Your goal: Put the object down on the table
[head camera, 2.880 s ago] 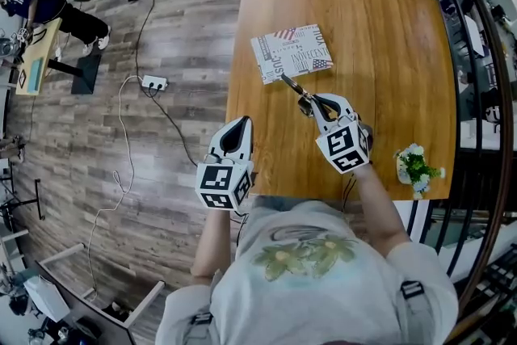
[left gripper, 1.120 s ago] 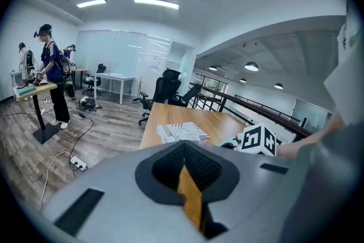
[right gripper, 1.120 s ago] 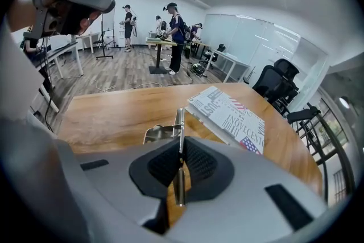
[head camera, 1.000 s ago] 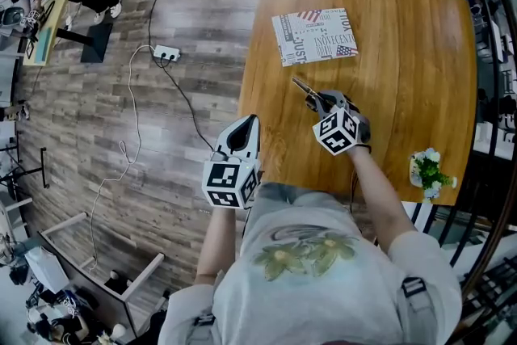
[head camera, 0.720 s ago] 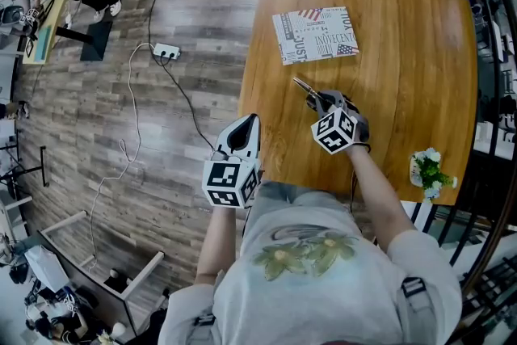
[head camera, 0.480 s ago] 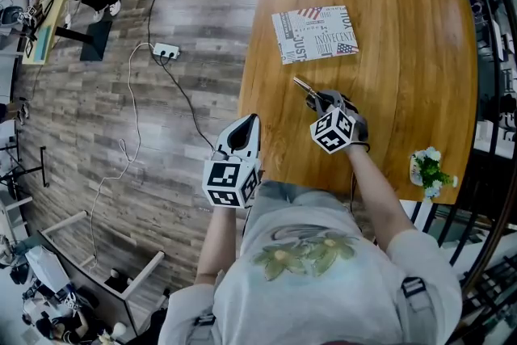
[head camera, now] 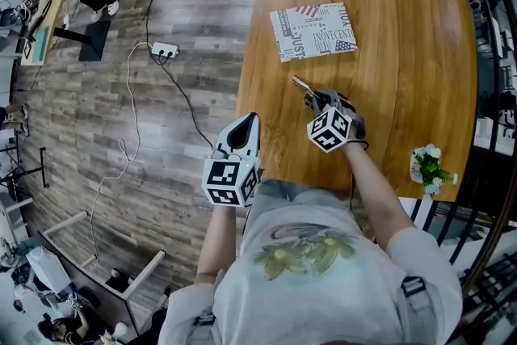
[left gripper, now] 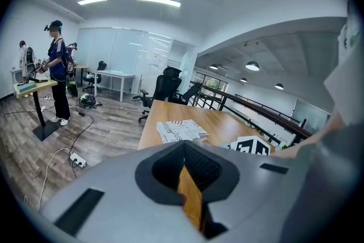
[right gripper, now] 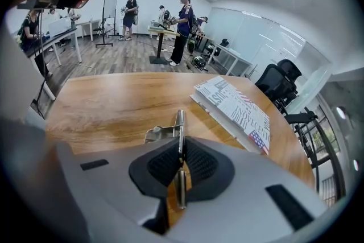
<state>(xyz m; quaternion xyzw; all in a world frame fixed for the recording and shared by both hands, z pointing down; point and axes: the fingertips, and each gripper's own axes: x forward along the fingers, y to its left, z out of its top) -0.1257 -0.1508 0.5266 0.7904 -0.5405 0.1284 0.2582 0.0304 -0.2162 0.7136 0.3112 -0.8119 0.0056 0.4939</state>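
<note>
A slim metal tool [head camera: 300, 84] with a folded flap sticks out forward from my right gripper [head camera: 317, 99], which is shut on it over the wooden table [head camera: 404, 52]. In the right gripper view the tool [right gripper: 178, 125] runs edge-on between the pads of that gripper [right gripper: 181, 148], its tip low over the wood; I cannot tell whether it touches. My left gripper [head camera: 245, 125] hangs off the table's near left corner. It is shut with nothing in it, and in its own view the left gripper [left gripper: 183, 148] shows only table wood past its pads.
A printed booklet [head camera: 313, 31] lies flat beyond the tool, also seen as the booklet [right gripper: 233, 105] at right. A small potted plant [head camera: 426, 167] stands at the table's near right corner. A power strip [head camera: 163, 51] and cable lie on the floor left. People stand at far desks.
The right gripper has drawn the tool back from the booklet's edge toward me and rolled slightly. The left gripper has stayed put.
</note>
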